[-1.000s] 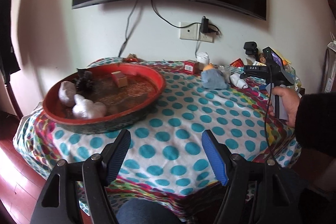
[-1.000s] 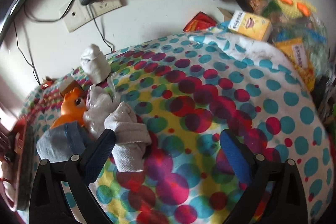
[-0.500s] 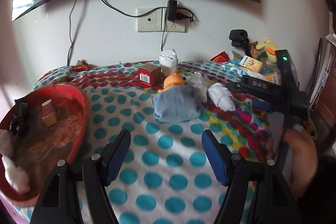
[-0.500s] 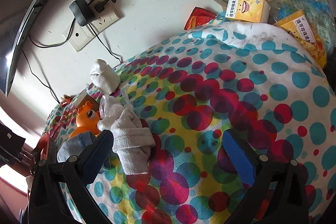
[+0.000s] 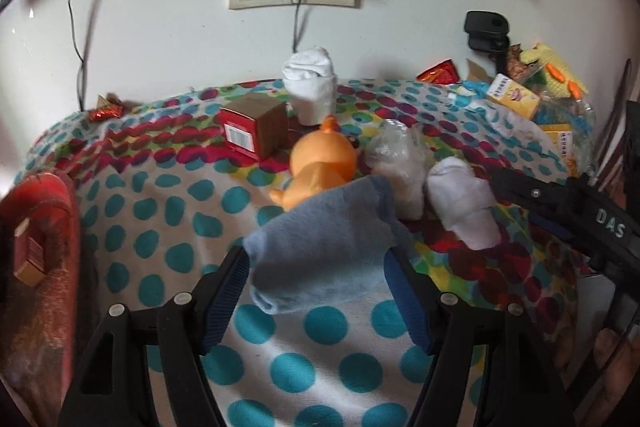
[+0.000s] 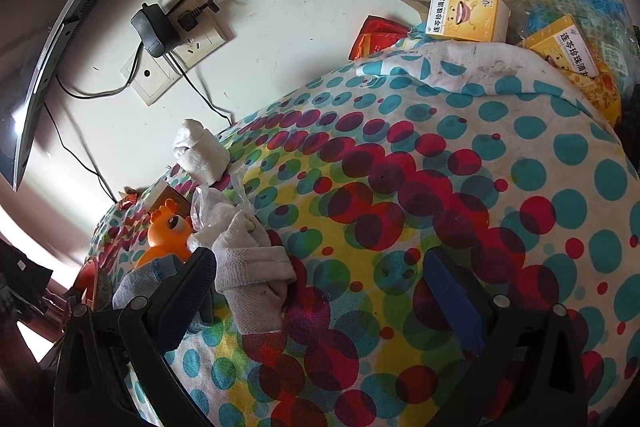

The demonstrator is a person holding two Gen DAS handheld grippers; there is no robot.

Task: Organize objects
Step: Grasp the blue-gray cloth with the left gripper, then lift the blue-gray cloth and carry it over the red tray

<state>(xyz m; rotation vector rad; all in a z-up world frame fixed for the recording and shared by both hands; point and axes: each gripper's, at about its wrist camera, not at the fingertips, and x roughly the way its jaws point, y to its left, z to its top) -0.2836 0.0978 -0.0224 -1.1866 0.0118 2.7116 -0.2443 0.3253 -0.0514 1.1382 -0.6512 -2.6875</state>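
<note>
Left wrist view
Left gripper [image 5: 316,279]: its jaws are closing around the blue rolled cloth [image 5: 326,247]; the cloth is sitting between the two pads, which look to be just reaching its sides.
Blue rolled cloth: lying on the dotted surface [image 5: 168,211], overlapping the front of the orange toy duck [image 5: 320,167].
White rolled sock [image 5: 464,205]: lying just right of the blue cloth.
Clear bag [image 5: 400,167]: sitting between the duck and that sock.
Second white sock roll [image 5: 310,87]: standing behind the duck, near the wall.
Red box [image 5: 254,131]: resting left of the duck.
Red basin [image 5: 60,211]: showing at the far left of the blue cloth.

Right wrist view
Right gripper [image 6: 320,291]: hovering over the surface with jaws standing wide apart, gripping nothing.
White rolled sock [image 6: 252,267]: lying just inside the left pad; whether they are touching is unclear.
Orange toy duck [image 6: 166,235]: peeking out behind that pad.
</note>
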